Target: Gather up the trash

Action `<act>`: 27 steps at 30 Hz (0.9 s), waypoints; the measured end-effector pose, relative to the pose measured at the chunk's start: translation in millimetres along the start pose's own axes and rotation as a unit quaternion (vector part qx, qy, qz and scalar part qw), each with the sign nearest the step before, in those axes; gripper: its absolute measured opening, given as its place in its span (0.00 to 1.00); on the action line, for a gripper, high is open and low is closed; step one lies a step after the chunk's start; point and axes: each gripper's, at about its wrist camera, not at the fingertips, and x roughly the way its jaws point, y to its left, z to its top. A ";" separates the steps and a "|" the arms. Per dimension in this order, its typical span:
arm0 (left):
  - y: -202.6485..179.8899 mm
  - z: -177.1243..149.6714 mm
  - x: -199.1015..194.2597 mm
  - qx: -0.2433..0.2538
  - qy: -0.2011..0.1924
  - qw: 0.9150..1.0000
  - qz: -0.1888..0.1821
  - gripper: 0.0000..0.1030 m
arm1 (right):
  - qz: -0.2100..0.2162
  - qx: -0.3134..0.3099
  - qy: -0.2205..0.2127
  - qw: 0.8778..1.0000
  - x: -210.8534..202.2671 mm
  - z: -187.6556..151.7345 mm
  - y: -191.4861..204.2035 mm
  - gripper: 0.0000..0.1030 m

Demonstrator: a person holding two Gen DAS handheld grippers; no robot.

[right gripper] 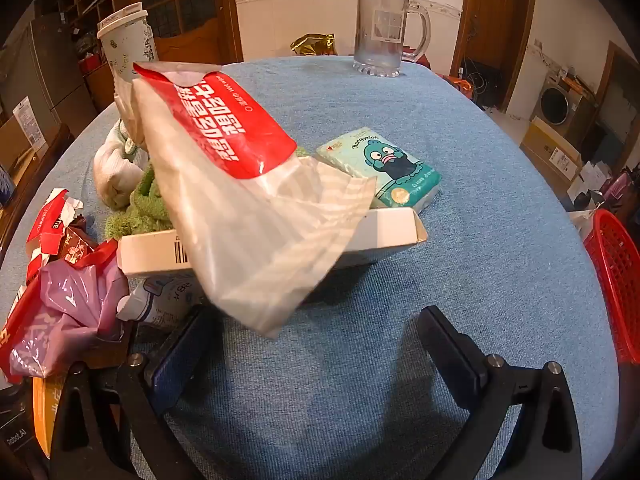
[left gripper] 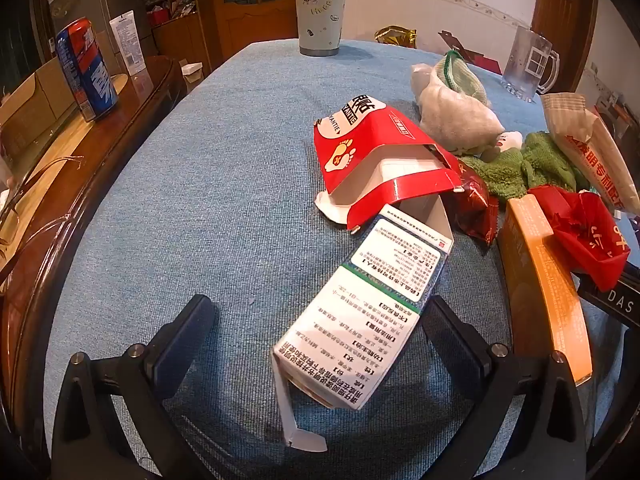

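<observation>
Left gripper (left gripper: 316, 332) is low over the blue tabletop (left gripper: 192, 200), fingers spread wide and gripping nothing — a white medicine carton (left gripper: 360, 320) lies flat between them, nearer the right finger, its open flap pointing back at me. At twelve o'clock from it a torn red box (left gripper: 372, 152) rests on the carton's far end. Around two o'clock is the rest of the pile: a white sock bundle (left gripper: 452, 112), green cloth (left gripper: 520, 164), a red foil wrapper (left gripper: 476, 204) and an orange box (left gripper: 548, 292) with crumpled red plastic (left gripper: 580, 232) on it. A soda can (left gripper: 86, 68) stands at ten o'clock on the wooden side ledge.

Right gripper (right gripper: 316, 344) — fingers wide apart too, nothing held. A red-and-clear plastic bag (right gripper: 244, 184) droops toward me from twelve o'clock, draped over a white box (right gripper: 384, 228). A teal tissue pack (right gripper: 380, 168) lies just behind that box. Red basket (right gripper: 616, 280) at three o'clock, at the tabletop's edge. Glass mug (right gripper: 384, 28) stands at the far edge.
</observation>
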 end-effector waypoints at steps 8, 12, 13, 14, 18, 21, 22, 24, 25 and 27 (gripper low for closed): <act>-2.0 -21.8 -30.1 0.017 -0.020 0.999 -0.026 1.00 | 0.025 -0.038 0.016 0.999 -3.4 -2.6 -3.4 1.00; 0.8 -35.6 -72.4 0.000 -0.076 0.997 -0.033 1.00 | 0.058 -0.042 0.000 0.997 -32.8 -27.9 -25.7 1.00; 3.5 -39.2 -84.7 -0.008 -0.096 0.995 -0.037 1.00 | 0.062 -0.049 -0.008 0.997 -41.0 -31.9 -28.2 1.00; 3.7 -44.0 -90.8 -0.014 -0.111 0.993 -0.039 1.00 | 0.062 -0.052 -0.022 0.996 -54.0 -39.1 -35.7 1.00; 0.4 -62.8 -119.9 -0.038 -0.168 0.984 -0.047 1.00 | 0.082 -0.034 -0.077 0.993 -105.9 -77.6 -56.3 1.00; -11.5 -76.8 -134.7 -0.036 -0.187 0.981 -0.038 1.00 | 0.093 -0.025 -0.109 0.989 -130.7 -105.2 -62.2 1.00; -15.2 -80.3 -139.1 -0.032 -0.192 0.980 -0.033 1.00 | 0.092 -0.026 -0.117 0.988 -137.0 -111.9 -60.9 1.00; -16.1 -91.0 -144.9 -0.026 -0.204 0.978 -0.025 1.00 | 0.087 -0.027 -0.144 0.985 -153.9 -131.3 -59.9 0.96; -17.0 -94.8 -149.1 -0.024 -0.210 0.977 -0.023 1.00 | 0.085 -0.030 -0.148 0.985 -154.5 -129.1 -55.4 0.95; -19.8 -103.2 -154.4 -0.025 -0.215 0.976 -0.019 1.00 | 0.084 -0.036 -0.150 0.984 -159.9 -137.5 -54.2 0.91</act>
